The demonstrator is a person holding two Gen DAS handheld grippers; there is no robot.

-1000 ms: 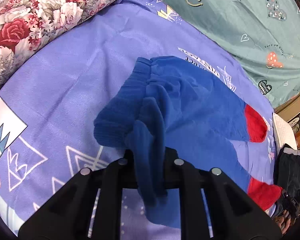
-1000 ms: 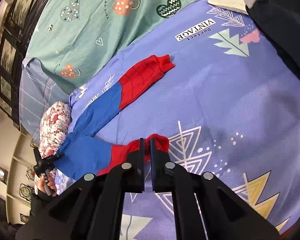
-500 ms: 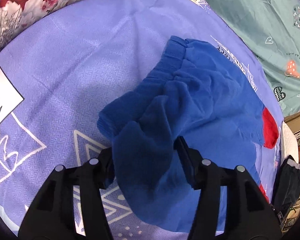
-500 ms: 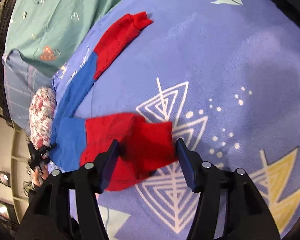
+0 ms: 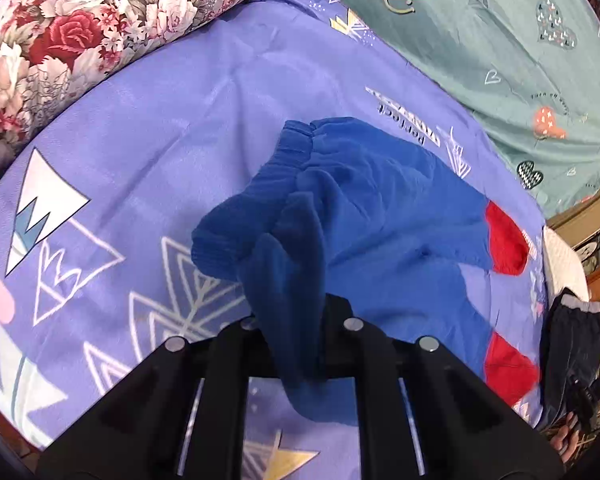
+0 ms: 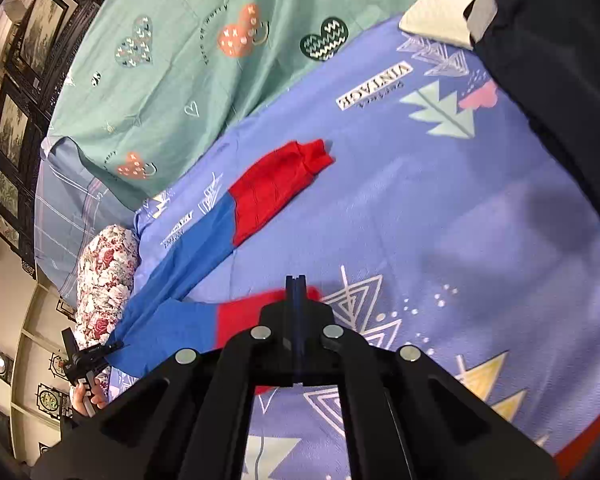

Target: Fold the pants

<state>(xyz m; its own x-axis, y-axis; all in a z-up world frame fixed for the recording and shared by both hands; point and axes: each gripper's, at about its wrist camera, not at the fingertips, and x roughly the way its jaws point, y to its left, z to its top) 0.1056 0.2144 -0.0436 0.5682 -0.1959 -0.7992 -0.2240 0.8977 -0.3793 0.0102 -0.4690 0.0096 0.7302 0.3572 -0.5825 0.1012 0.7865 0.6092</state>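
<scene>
Blue pants (image 5: 380, 200) with red lower legs lie on a purple patterned bedsheet (image 5: 180, 120). My left gripper (image 5: 296, 320) is shut on the bunched blue waistband corner, which hangs over its fingers. In the right wrist view the pants (image 6: 204, 248) stretch away to the left; the far leg's red cuff (image 6: 280, 184) lies flat. My right gripper (image 6: 296, 292) is shut on the near leg's red cuff (image 6: 244, 316), its jaws pressed together. The left gripper shows far off at the left (image 6: 88, 356).
A floral pillow (image 5: 80, 20) lies at the upper left. A teal heart-print blanket (image 5: 500, 40) covers the far side. A dark garment (image 5: 572, 340) lies at the right edge, also large at the top right of the right wrist view (image 6: 560, 60).
Half a second ago both grippers were open around the cloth; now both have shut on it again, as they were one second ago. Both cameras have pulled back and up.
</scene>
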